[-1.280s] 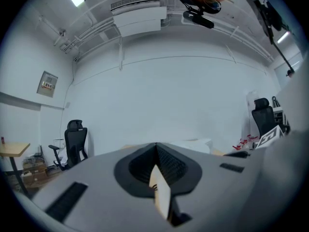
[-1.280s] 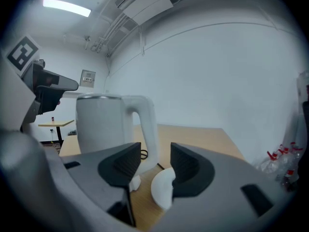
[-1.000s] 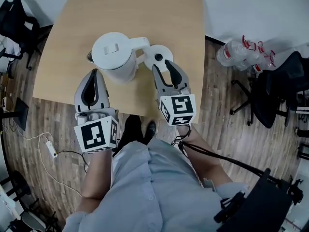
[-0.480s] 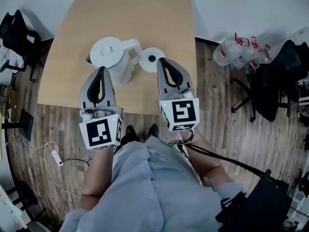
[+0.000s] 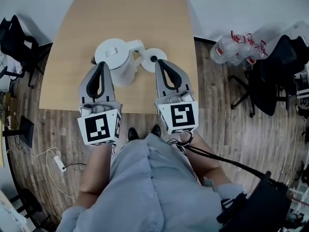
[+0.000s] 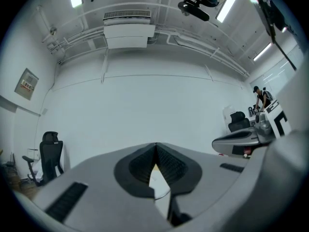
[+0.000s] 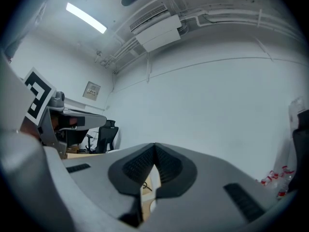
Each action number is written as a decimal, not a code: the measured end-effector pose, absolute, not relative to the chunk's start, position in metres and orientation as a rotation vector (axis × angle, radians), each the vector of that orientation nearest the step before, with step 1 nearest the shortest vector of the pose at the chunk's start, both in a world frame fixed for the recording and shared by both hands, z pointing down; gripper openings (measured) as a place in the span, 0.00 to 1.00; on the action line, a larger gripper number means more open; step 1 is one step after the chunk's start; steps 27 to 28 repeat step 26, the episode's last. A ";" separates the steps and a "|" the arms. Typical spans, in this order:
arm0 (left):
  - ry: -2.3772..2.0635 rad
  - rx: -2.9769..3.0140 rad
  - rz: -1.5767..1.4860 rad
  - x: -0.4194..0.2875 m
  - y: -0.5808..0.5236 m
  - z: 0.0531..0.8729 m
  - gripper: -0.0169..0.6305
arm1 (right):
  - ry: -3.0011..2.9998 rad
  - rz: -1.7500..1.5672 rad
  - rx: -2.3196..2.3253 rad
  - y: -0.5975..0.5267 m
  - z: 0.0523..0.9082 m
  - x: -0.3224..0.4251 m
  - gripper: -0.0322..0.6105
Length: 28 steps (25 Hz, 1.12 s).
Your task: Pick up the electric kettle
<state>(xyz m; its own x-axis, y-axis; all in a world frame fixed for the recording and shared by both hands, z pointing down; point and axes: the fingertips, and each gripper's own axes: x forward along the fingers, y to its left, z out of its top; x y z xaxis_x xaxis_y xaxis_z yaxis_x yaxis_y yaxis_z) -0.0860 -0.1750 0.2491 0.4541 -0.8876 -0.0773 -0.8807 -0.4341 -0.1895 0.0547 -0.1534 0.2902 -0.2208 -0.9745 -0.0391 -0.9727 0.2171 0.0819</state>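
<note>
Just now the right claw point(image 5: 159, 62) has been closing. A second ago its jaws stood well apart over the near edge of the surface point(image 5: 145, 13); now they meet at the tips with nothing between them. Its own view bears this out: the pads touch, and only a sliver of wood and white shows through the gap below them. The left claw point(image 5: 102, 64) is closed and empty too, as it was a second ago. Both claws also sit higher and point more level than before, so their views now look at the far wall.

The kettle point(image 5: 115, 62) has kept its place on the surface. It stands upright, upper left of the head view's centre, with its lid on. Its handle point(image 5: 135, 46) reaches right toward the round base point(image 5: 153, 58), and the kettle stands beside that base, not on it. In the head view the left claw's tip lies over the kettle's near side. The right claw's tip lies over the base, just below the handle. That view cannot show whether either one touches.

For the task, this means the kettle isn't held or lifted. The scene would fit claws gathering before a grasp as well as claws drawn off after the kettle was set down. Any grip on the handle would need jaws that are apart.
</note>
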 end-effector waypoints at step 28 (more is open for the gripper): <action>1.465 -2.544 -0.073 -0.073 -0.188 0.254 0.02 | -2.404 -0.143 2.012 -0.158 0.289 0.063 0.05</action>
